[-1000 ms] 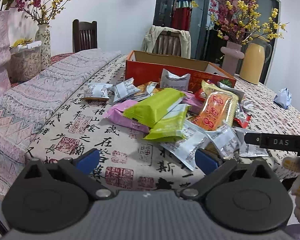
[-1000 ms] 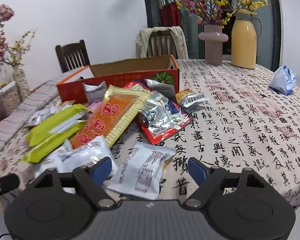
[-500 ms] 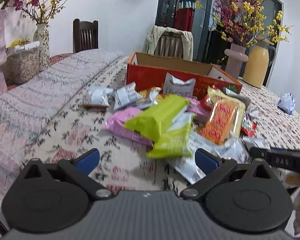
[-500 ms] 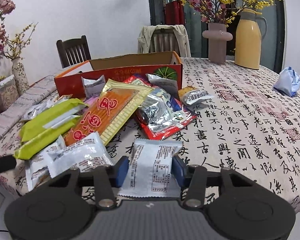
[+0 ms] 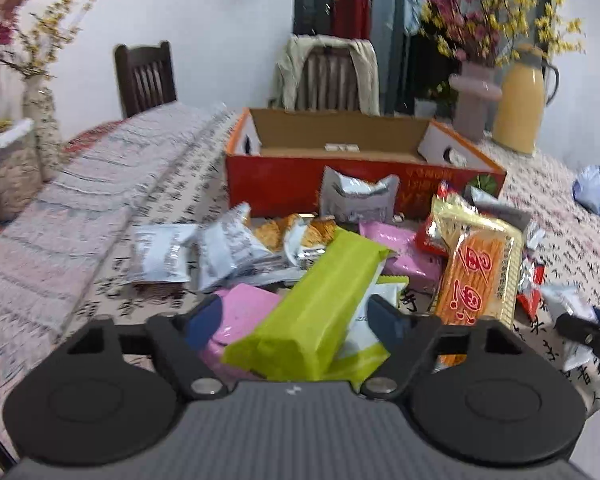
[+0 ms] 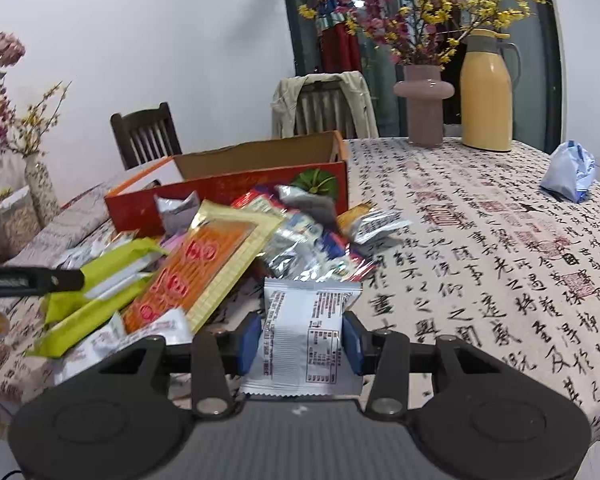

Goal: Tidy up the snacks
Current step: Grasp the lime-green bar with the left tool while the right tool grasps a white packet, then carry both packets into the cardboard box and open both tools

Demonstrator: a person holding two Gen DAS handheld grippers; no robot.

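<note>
Both wrist cameras sit low at the table's near edge, facing the far wall; the left view looks close over the green packet (image 5: pixel 320 304), the right from further right (both share the red box (image 6: pixel 236 192))

Two green packs (image 5: pixel 320 300) are lying in the pile. One orange pack (image 5: pixel 476 276) is lying beside them. Two pink packs (image 5: pixel 404 258) are showing. One box (image 5: pixel 340 160) is standing behind. Two chairs (image 6: pixel 146 134) are standing beyond the table (image 6: pixel 500 240). One yellow jug (image 6: pixel 486 92) is standing there.
</note>
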